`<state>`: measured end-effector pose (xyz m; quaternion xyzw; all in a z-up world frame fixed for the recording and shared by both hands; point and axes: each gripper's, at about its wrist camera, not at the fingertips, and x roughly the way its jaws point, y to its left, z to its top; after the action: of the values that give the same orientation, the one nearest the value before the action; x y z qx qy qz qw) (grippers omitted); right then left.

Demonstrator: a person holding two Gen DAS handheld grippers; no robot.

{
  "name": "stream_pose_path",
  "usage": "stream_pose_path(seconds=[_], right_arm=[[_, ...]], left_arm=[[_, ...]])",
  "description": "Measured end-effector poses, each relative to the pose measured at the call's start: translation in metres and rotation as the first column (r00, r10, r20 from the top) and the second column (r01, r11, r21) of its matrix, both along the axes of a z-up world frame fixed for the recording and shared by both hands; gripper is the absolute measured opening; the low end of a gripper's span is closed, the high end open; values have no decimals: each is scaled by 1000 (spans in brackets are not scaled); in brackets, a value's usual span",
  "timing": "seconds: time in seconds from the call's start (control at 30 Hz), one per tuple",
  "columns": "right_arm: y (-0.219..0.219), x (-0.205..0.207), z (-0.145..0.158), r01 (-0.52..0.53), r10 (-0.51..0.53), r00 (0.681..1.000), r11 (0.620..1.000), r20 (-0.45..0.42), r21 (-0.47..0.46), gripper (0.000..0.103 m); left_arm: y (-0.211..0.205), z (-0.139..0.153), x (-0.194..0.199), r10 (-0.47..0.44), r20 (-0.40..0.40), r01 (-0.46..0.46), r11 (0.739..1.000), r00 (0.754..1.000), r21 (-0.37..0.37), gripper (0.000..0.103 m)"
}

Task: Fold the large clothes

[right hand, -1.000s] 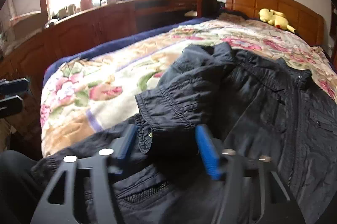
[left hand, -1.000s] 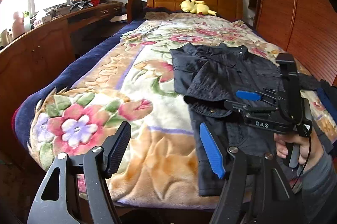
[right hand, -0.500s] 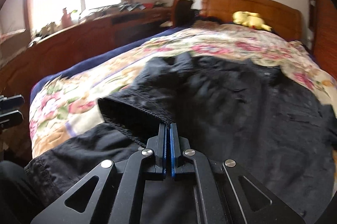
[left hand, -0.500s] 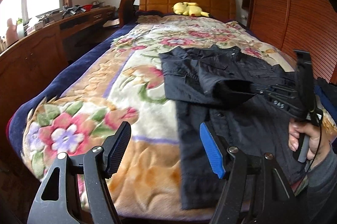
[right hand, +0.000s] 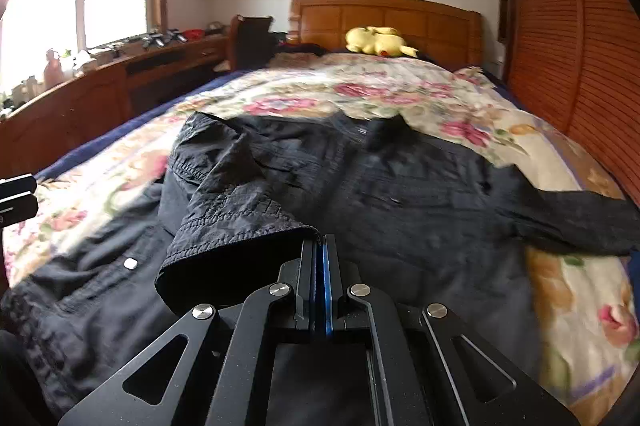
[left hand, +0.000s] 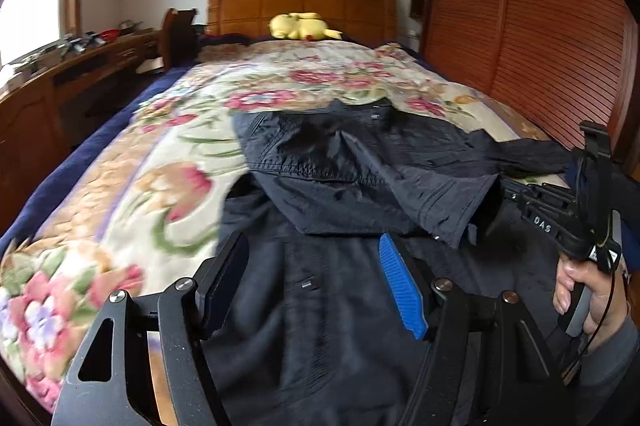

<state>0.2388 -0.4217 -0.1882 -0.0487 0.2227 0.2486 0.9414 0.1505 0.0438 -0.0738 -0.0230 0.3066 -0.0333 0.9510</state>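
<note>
A black jacket [left hand: 360, 154] [right hand: 420, 186] lies spread on the floral blanket [left hand: 168, 154] of a bed. My right gripper [right hand: 320, 240] is shut on the cuff of the jacket's left sleeve [right hand: 240, 226]. It holds that sleeve folded across the jacket's front. In the left wrist view the same right gripper [left hand: 508, 186] comes in from the right, and the cuff [left hand: 452, 202] covers its tips. My left gripper [left hand: 310, 246] hovers open above the jacket's lower front with nothing between its fingers. The other sleeve [right hand: 580, 222] stretches out to the right.
A person's hand [left hand: 588, 286] grips the right gripper's handle. A yellow plush toy [left hand: 300, 26] lies by the wooden headboard [left hand: 300, 2]. A long wooden desk [left hand: 60, 74] runs along the left of the bed. Slatted wardrobe doors [left hand: 540, 46] stand on the right.
My right gripper closed on the sleeve cuff and carried it rightward across the jacket. The left gripper, still open, moved from over the blanket to over the jacket.
</note>
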Motion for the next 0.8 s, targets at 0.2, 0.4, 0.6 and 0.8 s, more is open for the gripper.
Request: stream_pose_path(seconds=[0.2, 0.4, 0.6, 0.8], right_arm=[[-16, 5, -5, 74, -75, 996, 997, -52, -12, 2], [-27, 5, 5, 123, -122, 990, 992, -72, 3, 2], [-30, -5, 12, 137, -139, 989, 990, -60, -27, 2], [-36, -22, 30, 183, -183, 983, 983, 6, -16, 33]], left_arm=[[-32, -1, 21, -71, 8, 71, 997, 997, 44, 69], [-36, -11, 38, -97, 13, 97, 995, 995, 11, 69], [-29, -23, 49, -101, 0, 101, 995, 995, -9, 69], [-25, -28, 50, -104, 18, 104, 995, 994, 1, 69]])
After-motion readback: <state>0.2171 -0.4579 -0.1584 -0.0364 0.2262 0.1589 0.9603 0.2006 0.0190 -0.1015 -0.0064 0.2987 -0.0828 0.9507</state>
